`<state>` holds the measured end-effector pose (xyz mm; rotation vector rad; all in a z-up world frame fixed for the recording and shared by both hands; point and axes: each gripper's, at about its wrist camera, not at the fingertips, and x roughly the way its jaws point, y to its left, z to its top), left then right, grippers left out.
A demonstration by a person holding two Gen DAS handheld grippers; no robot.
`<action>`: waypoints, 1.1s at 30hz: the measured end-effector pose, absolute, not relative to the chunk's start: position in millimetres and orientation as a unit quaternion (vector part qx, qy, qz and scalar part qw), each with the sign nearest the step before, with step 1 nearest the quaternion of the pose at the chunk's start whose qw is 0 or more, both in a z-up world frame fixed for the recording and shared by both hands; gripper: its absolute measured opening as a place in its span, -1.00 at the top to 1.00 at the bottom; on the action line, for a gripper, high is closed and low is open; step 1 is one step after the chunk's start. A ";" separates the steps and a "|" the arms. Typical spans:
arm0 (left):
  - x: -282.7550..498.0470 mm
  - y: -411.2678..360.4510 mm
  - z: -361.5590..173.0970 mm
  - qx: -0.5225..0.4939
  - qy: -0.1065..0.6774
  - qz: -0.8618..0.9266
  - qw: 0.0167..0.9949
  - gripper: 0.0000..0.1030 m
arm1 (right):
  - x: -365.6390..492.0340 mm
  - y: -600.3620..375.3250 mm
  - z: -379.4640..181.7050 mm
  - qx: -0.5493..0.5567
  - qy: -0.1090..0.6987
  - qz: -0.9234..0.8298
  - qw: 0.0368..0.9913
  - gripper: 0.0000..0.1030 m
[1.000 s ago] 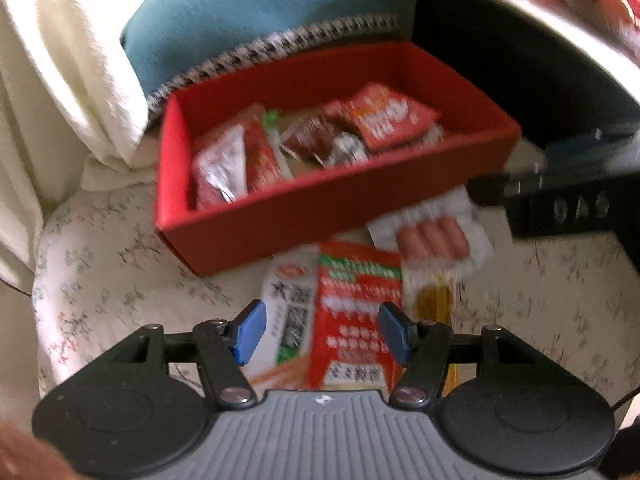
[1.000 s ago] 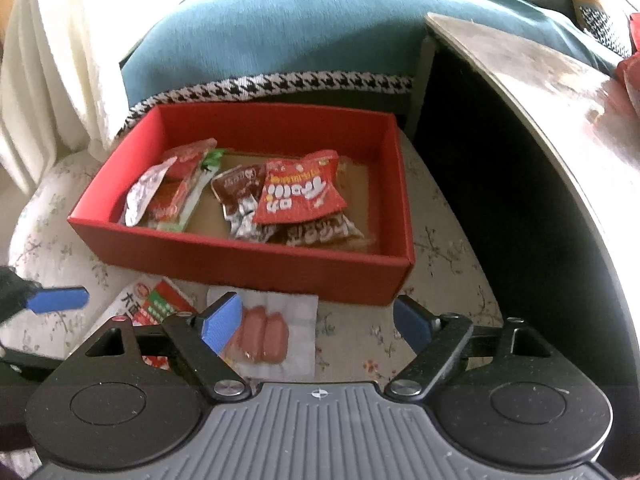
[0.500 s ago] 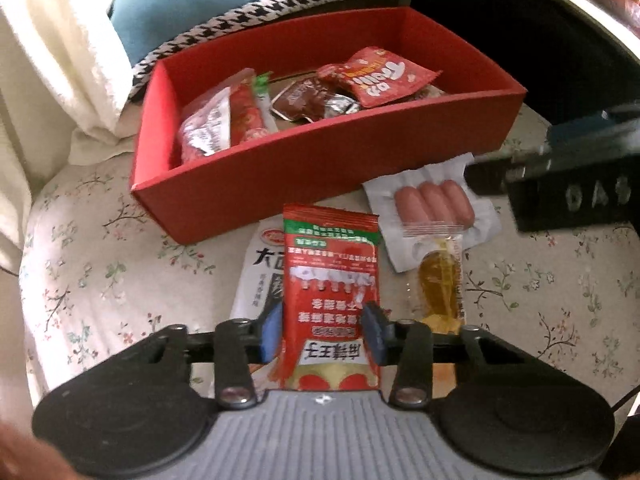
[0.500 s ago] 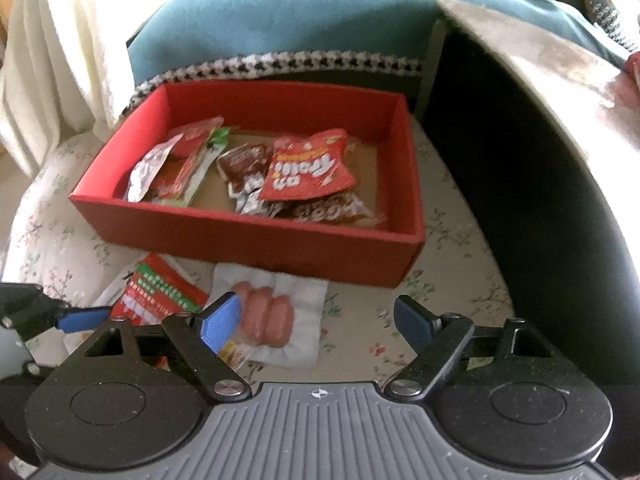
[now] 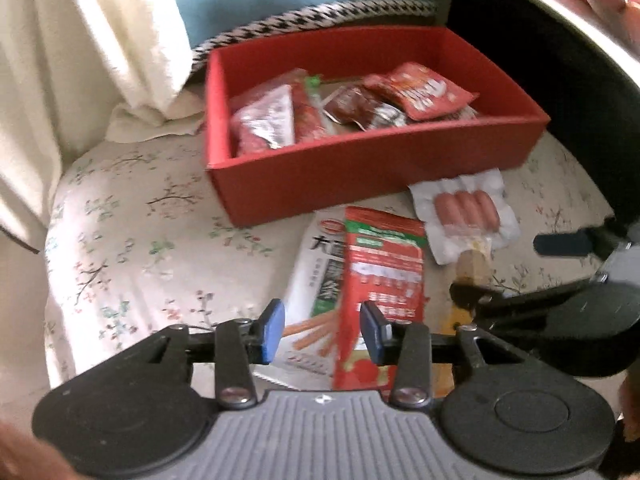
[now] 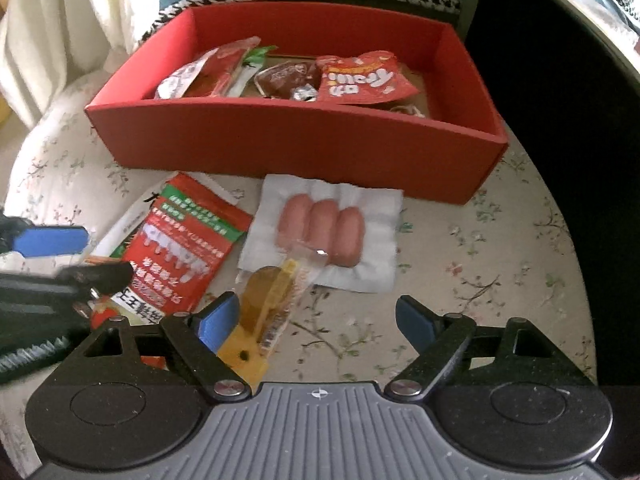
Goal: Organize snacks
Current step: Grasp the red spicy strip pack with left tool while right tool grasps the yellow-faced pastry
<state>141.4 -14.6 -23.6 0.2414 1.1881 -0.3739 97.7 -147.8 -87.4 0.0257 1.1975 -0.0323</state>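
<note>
Changed since half a second ago: left gripper (image 5: 322,332) has let go, its jaws now parted, and the red-green packet (image 5: 384,268) it was pinching lies loose between them.

- Right gripper (image 6: 316,322): spread wide, holding nothing.
- Floral cushion (image 5: 132,240): carries everything; its far edge is hidden behind the box.
- Red box (image 5: 360,168): at the cushion's far edge, holding overlapping snack pouches. I can pick out a red pouch (image 6: 360,80) on top; the rest is blurred.
- White packet (image 5: 320,276): near the cushion's front edge, mostly covered by the red-green packet.
- Red-green packet: its lower end is cut off by the gripper body.
- Sausage pack (image 6: 324,232): just in front of the box.
- Yellow packet (image 6: 268,296): overlaps the sausage pack's near edge; its lower end is hidden behind the right gripper's left finger.
</note>
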 end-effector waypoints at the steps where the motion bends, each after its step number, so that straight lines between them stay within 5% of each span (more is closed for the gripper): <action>1: 141.3 -12.2 -23.1 0.111 0.554 -0.174 0.806 0.32 | 98.0 -143.8 -89.1 0.012 0.565 -0.014 0.825 -0.74; 6: 138.0 -9.7 -25.9 0.116 0.558 -0.178 0.802 0.31 | 97.1 -132.3 -97.8 0.009 0.564 -0.012 0.825 -0.66; 10: 135.0 -14.5 -26.9 0.115 0.562 -0.193 0.796 0.30 | 93.3 -134.8 -90.3 0.011 0.568 0.007 0.823 -0.05; 25: 132.9 -59.0 -45.1 0.142 0.563 -0.200 0.789 -0.06 | 76.8 -174.4 -88.8 0.003 0.575 -0.017 0.818 0.04; 33: 126.1 -66.7 -47.7 0.169 0.543 -0.186 0.801 0.08 | 73.6 -178.3 -92.3 0.008 0.574 -0.012 0.819 0.04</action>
